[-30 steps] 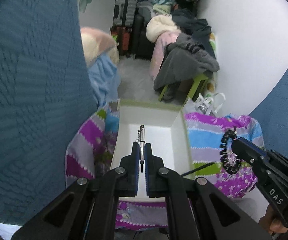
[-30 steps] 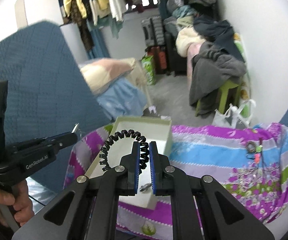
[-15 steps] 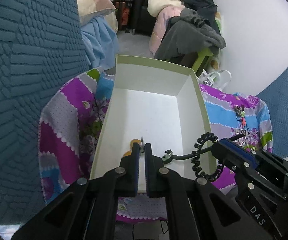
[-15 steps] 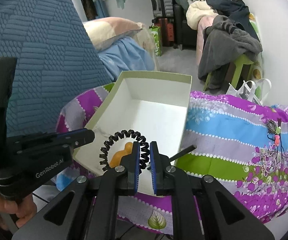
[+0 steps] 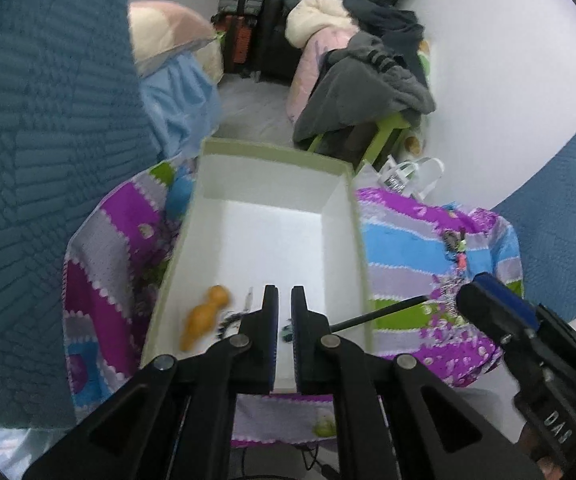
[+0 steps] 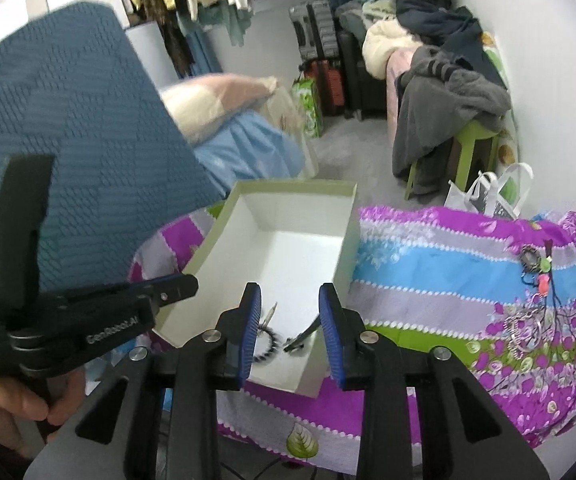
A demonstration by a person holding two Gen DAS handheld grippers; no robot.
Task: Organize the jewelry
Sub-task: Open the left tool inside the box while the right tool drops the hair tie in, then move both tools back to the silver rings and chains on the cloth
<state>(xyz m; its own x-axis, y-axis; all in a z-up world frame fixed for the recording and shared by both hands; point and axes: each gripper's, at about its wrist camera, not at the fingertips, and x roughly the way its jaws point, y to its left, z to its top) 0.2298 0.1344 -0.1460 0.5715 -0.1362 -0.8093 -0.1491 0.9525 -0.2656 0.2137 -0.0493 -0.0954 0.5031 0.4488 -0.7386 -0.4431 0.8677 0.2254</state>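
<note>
The right gripper (image 6: pixel 291 312) is opening its empty jaws over a white box (image 6: pixel 223 216), a black coiled band (image 6: pixel 265 346) lying inside. The left gripper (image 5: pixel 283 312) is hovering nearly closed, holding nothing.

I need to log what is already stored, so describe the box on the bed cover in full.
The box is an open, lidless rectangular tray that looks like cardboard, pale green outside and along the rim, plain white inside. It rests flat on the striped floral cover. Its far half is bare. At the near end lie an orange figure-shaped piece, a small silver pin, a black coiled band and a thin black stick. The right tongs are opening just over that end, nothing between them.
</note>
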